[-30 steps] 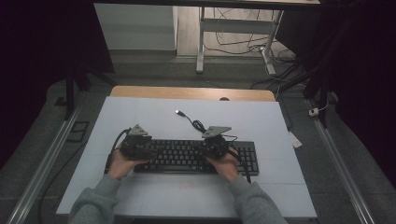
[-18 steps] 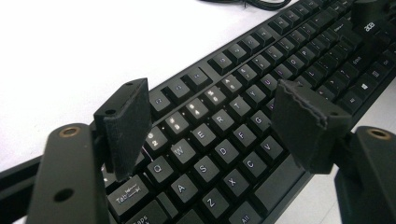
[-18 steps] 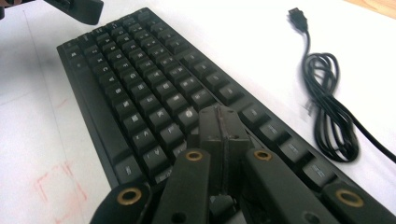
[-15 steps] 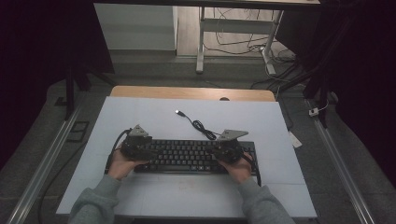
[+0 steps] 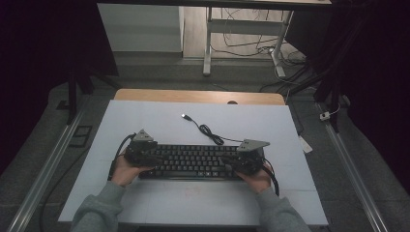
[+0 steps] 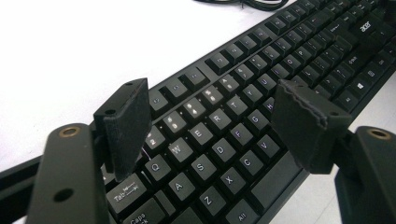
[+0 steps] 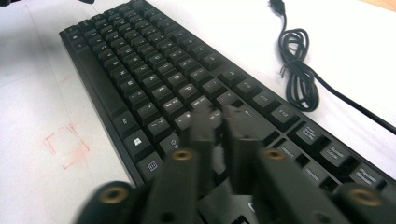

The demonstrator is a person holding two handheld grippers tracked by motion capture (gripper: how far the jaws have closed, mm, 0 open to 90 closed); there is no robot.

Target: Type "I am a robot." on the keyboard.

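A black keyboard [image 5: 193, 160] lies across the middle of the white table top [image 5: 159, 121]. My left gripper [image 5: 149, 157] is at its left end. In the left gripper view the keyboard [image 6: 233, 107] runs under the left gripper [image 6: 215, 116], whose jaws stand wide open above the letter keys with nothing between them. My right gripper [image 5: 238, 163] is over the right end. In the right gripper view the right gripper [image 7: 219, 128] is blurred above the keyboard [image 7: 154, 84]. Its jaws have just been opening and show a narrow gap with nothing in it.
The keyboard's black cable [image 5: 209, 130] coils behind it and ends in a USB plug [image 5: 185, 116]; the coiled cable [image 7: 299, 79] lies just beyond the keys. A faint red square mark [image 7: 67, 144] sits in front of the keyboard. Metal rails [image 5: 53, 159] flank the table.
My right gripper has moved to the right along the keyboard, from near its middle to its right end. The left gripper has stayed at the left end.
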